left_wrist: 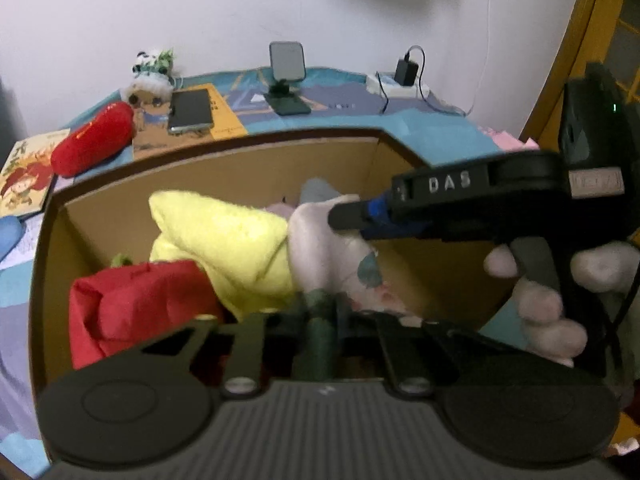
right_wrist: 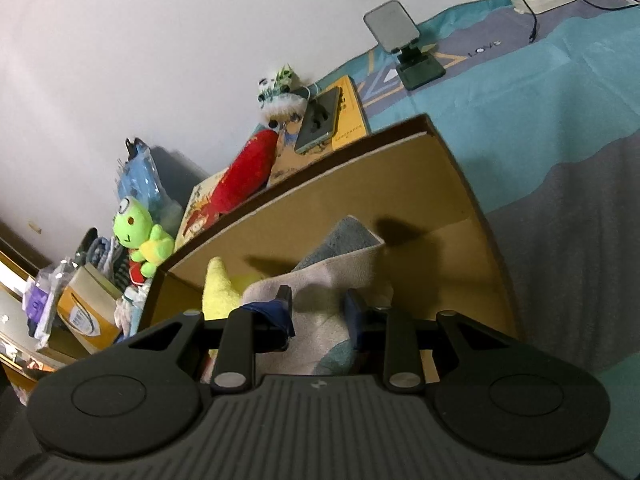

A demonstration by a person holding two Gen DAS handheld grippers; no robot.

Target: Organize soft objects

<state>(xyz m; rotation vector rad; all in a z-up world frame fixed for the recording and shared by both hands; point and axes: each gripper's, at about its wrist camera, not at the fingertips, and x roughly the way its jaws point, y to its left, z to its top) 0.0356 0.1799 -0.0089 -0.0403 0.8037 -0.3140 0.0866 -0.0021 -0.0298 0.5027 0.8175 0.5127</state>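
An open cardboard box [left_wrist: 224, 160] [right_wrist: 400, 184] stands on the bed. Inside lie a red cloth [left_wrist: 136, 308], a yellow towel [left_wrist: 224, 240] [right_wrist: 218, 288], a pale printed cloth [left_wrist: 328, 256] [right_wrist: 320, 320] and a grey-blue cloth [right_wrist: 344, 240]. My left gripper [left_wrist: 320, 312] is low in the box, fingers close together on the pale cloth's dark-printed edge. My right gripper [left_wrist: 344, 220] [right_wrist: 318, 304] reaches in from the right, its fingers on either side of the pale cloth. A red plush pepper [left_wrist: 94, 142] [right_wrist: 244, 176] and a green frog plush [right_wrist: 140, 240] lie outside.
A phone [left_wrist: 190, 110], a book [left_wrist: 24, 174], a small panda plush [left_wrist: 152, 80], a phone stand [left_wrist: 286, 80] and a power strip with charger [left_wrist: 400, 80] lie on the bedspread behind the box. Clutter of bags and a carton [right_wrist: 80, 304] sits left of the box by the wall.
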